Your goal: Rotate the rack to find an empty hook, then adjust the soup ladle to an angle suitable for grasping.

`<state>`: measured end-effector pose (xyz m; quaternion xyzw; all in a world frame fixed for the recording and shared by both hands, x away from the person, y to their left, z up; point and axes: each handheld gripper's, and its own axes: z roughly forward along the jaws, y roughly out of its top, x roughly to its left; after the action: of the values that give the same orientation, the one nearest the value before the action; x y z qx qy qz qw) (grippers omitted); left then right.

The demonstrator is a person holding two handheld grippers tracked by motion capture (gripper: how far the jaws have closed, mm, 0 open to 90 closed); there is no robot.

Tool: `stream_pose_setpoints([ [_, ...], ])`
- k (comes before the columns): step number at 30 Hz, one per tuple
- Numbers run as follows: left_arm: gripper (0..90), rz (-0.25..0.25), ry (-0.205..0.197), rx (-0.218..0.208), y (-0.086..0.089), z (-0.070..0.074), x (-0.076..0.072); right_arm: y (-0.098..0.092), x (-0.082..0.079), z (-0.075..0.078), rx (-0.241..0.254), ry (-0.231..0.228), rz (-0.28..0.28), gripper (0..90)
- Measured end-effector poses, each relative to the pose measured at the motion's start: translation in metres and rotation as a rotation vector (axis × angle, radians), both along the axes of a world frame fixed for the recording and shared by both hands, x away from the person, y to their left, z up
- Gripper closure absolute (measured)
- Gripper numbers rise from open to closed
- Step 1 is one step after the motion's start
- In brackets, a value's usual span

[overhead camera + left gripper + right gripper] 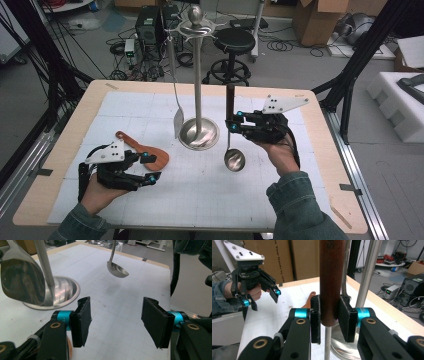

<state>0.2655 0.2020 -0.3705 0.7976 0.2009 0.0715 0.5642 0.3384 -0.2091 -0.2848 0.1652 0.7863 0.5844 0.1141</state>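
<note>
We see the right gripper (231,123) holding a ladle (232,134) upright above the desk (60,150), its fingers (315,319) clamped on the dark wooden handle — the pads press it from both sides in the right gripper view. The ladle's steel bowl (117,270) hangs clear of the white gridded mat (200,190), just to the right of the round base of the utensil stand (199,132), and casts a faint shadow on the mat below. The left gripper (150,167) sits low over the near left part of the desk with its fingers (81,321) apart and nothing between them — we see only bare mat through the gap. Just behind it a wooden spatula (145,149) lies flat on the mat. A steel turner (177,117) hangs from the stand's top, its blade close beside the stand's pole, near the base.
</note>
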Motion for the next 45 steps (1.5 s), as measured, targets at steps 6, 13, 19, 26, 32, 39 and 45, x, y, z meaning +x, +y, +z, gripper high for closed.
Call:
stream_pose_setpoints([
  [6,38.7,0.009,-0.004,0.003,0.003,-0.001,-0.002,0.002,0.003,0.012,-0.006,-0.005,-0.007,74.3],
  [13,37.1,0.034,-0.006,-0.001,0.01,-0.002,-0.001,0.007,0.006,0.02,0.0,-0.023,0.002,74.3],
  [19,35.0,0.047,-0.007,0.012,0.013,-0.003,-0.001,0.005,0.009,0.019,0.004,-0.017,-0.002,74.3],
  [26,33.3,0.054,-0.013,0.023,0.012,-0.004,-0.001,0.001,0.013,0.019,0.016,-0.013,-0.005,74.3],
  [32,32.6,0.063,-0.014,0.021,0.013,-0.004,-0.001,0.001,0.015,0.018,0.014,-0.009,-0.008,74.3],
  [39,32.1,0.06,-0.018,0.021,0.013,-0.003,-0.001,0.001,0.017,0.02,0.009,-0.01,-0.009,74.3],
  [45,32.0,0.054,-0.016,0.025,0.012,-0.004,0.0,0.002,0.02,0.024,0.01,-0.014,-0.007,74.2],
])
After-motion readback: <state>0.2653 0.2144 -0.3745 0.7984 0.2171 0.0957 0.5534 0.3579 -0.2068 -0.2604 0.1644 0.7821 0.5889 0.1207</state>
